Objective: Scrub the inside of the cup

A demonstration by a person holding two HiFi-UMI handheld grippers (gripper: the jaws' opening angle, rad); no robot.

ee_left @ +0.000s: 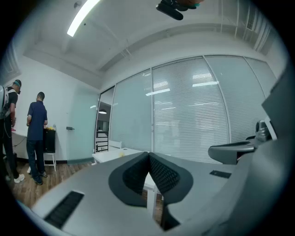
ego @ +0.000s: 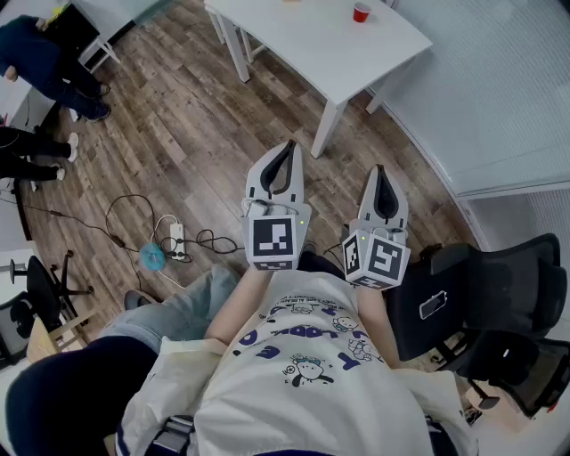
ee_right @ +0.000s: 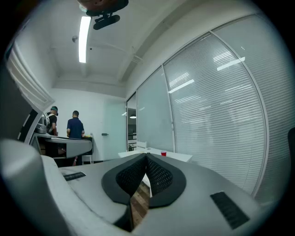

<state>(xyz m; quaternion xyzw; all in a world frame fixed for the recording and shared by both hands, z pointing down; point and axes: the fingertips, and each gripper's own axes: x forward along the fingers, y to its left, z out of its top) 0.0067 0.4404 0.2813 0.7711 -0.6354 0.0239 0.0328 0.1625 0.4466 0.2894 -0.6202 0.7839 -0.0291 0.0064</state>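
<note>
A small red cup stands on the white table at the top of the head view; in the right gripper view the cup shows far off on that table. My left gripper and right gripper are held side by side at chest height, level, well short of the table. Both are shut with nothing between their jaws. From the left gripper view the table shows beyond the closed tips, and the cup is hidden there.
A black office chair stands close at my right. Cables and a power strip lie on the wooden floor at my left. People stand at the far left by a desk. Glass walls with blinds run along the right.
</note>
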